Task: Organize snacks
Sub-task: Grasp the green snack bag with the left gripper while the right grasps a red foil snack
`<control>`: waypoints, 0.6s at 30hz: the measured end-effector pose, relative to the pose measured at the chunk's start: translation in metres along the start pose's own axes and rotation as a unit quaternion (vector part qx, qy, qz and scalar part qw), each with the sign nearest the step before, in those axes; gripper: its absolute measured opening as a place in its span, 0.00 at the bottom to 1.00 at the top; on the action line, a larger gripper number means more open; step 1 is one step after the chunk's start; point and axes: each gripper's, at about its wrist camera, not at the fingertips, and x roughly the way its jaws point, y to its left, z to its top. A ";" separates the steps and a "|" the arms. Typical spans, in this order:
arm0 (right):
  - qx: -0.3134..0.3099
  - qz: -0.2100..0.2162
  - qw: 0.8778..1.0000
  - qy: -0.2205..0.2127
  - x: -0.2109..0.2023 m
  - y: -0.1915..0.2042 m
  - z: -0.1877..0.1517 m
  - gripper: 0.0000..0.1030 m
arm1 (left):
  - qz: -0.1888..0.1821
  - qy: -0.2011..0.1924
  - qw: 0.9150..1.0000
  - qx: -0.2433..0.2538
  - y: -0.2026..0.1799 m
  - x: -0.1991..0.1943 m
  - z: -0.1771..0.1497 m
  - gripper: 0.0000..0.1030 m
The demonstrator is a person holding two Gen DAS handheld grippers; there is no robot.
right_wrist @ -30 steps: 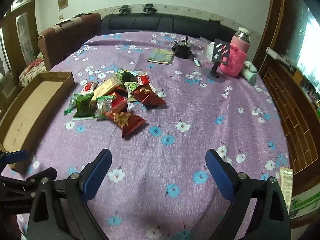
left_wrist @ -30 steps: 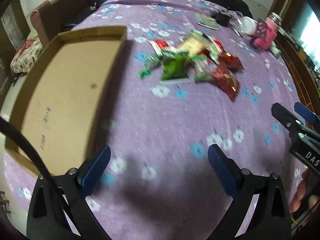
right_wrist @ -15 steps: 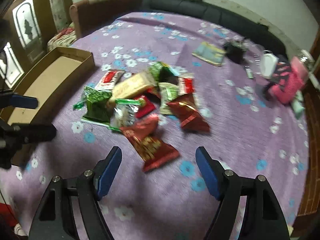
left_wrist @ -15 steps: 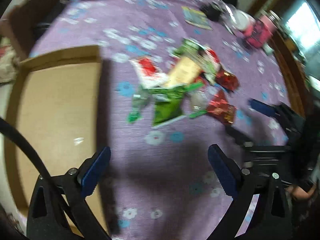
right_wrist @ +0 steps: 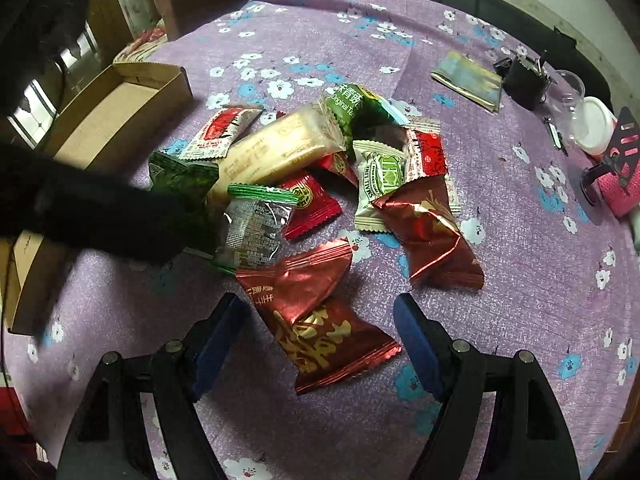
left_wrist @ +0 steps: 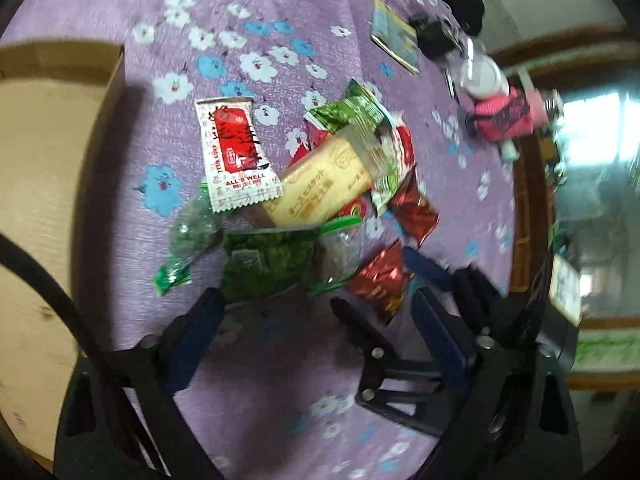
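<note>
A pile of snack packets lies on the purple flowered cloth. My left gripper [left_wrist: 316,300] is open, its fingers just short of a dark green packet [left_wrist: 268,260]. A red-and-white packet [left_wrist: 236,152] and a long yellow biscuit pack [left_wrist: 320,184] lie beyond. My right gripper [right_wrist: 320,316] is open and straddles a red foil packet [right_wrist: 312,312]; it also shows in the left wrist view [left_wrist: 376,280]. A second red foil packet [right_wrist: 428,228] and a clear green-edged packet [right_wrist: 256,228] lie close by. The left gripper's dark body [right_wrist: 100,216] crosses the right wrist view.
An open cardboard box [left_wrist: 44,200] stands left of the pile; it also shows in the right wrist view [right_wrist: 112,120]. At the far side lie a booklet [right_wrist: 468,80], a black object [right_wrist: 524,80], a clear cup with white lid [right_wrist: 588,120] and a pink bottle [left_wrist: 504,116].
Both grippers have moved forward to the snack pile. The right gripper now straddles the red foil packet; the left has come up to the green packet. Both stay open.
</note>
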 end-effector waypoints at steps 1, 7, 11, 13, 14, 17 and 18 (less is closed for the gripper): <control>-0.002 -0.006 1.000 0.001 0.000 0.001 0.000 0.68 | -0.013 0.004 1.000 -0.007 0.001 0.003 0.001 0.84; -0.009 -0.013 1.000 0.005 -0.003 -0.001 0.005 0.31 | -0.032 0.000 0.999 -0.027 -0.002 0.012 0.004 0.78; -0.003 -0.014 1.000 0.006 -0.004 -0.001 0.003 0.30 | -0.041 0.008 0.999 -0.035 -0.001 0.021 0.004 0.66; 0.009 -0.008 1.000 0.007 -0.006 -0.006 -0.001 0.30 | -0.030 0.013 0.999 -0.028 -0.002 0.027 0.003 0.60; 0.012 -0.004 1.000 0.008 -0.006 -0.007 -0.003 0.30 | -0.029 0.010 0.999 -0.026 -0.004 0.027 0.002 0.60; 0.009 -0.007 1.000 0.014 -0.008 -0.010 -0.008 0.30 | -0.008 0.001 1.000 -0.009 -0.010 0.027 -0.001 0.61; 0.011 -0.007 1.000 0.014 -0.009 -0.011 -0.009 0.30 | 0.001 -0.003 1.000 0.001 -0.013 0.028 -0.002 0.63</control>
